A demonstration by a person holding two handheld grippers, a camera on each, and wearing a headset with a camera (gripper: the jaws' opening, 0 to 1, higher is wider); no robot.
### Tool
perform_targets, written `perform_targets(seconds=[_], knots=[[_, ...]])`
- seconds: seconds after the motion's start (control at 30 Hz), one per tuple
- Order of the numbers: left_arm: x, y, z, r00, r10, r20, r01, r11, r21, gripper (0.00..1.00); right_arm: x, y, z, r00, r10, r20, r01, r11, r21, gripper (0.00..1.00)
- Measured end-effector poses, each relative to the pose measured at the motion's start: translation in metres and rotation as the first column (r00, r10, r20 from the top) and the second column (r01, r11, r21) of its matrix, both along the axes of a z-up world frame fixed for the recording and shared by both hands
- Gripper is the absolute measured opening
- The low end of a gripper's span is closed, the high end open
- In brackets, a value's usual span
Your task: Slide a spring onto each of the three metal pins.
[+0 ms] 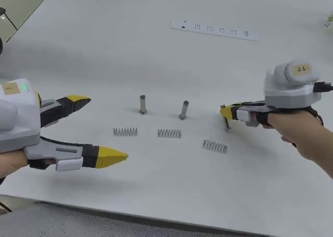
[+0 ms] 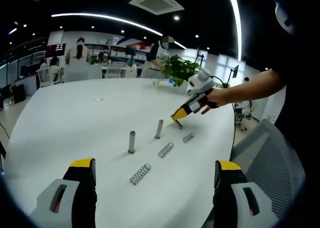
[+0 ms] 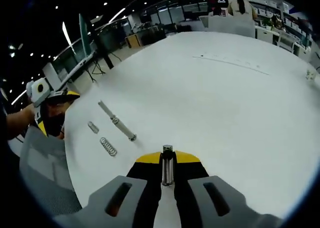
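Observation:
Two metal pins (image 1: 142,104) (image 1: 183,110) stand upright mid-table, also seen as pins (image 2: 132,142) (image 2: 159,129) in the left gripper view. Three springs (image 1: 125,131) (image 1: 169,133) (image 1: 215,146) lie flat in a row in front of them. My right gripper (image 1: 226,112) is shut on the third pin (image 1: 227,124), right of the others; this pin (image 3: 167,170) stands between the jaws, its lower end close to the table. My left gripper (image 1: 96,127) hovers open at the left with nothing between its jaws, short of the nearest spring (image 2: 140,173).
The white table (image 1: 156,195) runs wide in every direction, and its front edge lies just below my left gripper. A white power strip (image 1: 213,30) lies at the far side. A chair (image 2: 270,158) stands off the table's edge beside the person's arm.

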State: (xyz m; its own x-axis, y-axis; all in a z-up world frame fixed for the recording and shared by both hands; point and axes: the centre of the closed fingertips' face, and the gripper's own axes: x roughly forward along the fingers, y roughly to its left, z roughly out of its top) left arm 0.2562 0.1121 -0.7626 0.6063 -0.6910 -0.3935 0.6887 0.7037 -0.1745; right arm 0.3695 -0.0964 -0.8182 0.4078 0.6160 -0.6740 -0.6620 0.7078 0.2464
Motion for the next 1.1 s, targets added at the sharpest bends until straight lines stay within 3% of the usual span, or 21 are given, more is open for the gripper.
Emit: perform_targets(seconds=[0.17,0.73,0.9,1.1], knots=[[0.0001,0.0001,0.0024,1.0,0.001,0.005,-0.001,1.0,-0.001,0.96,0.0,-0.0031,0.0048,0.999,-0.004,0.041,0.004,1.0,0.013,0.05],[0.0025,-0.0051,0.0058,1.0,-0.006,0.012,0.006,1.0,-0.005,0.96,0.0029,-0.0049,0.0092,0.994,-0.016,0.112,0.012,0.999,0.031,0.05],[0.0014,-0.0046,0.0052,1.0,-0.006,0.011,0.006,1.0,-0.004,0.96,0.0031,-0.0035,0.0098,0.991,-0.015,0.132,0.012,1.0,0.029,0.05],[0.0017,-0.0039,0.0059,1.0,-0.001,0.014,0.001,1.0,-0.008,0.96,0.0021,-0.0014,0.0107,0.983,0.026,0.182,-0.024,1.0,-0.012,0.05]])
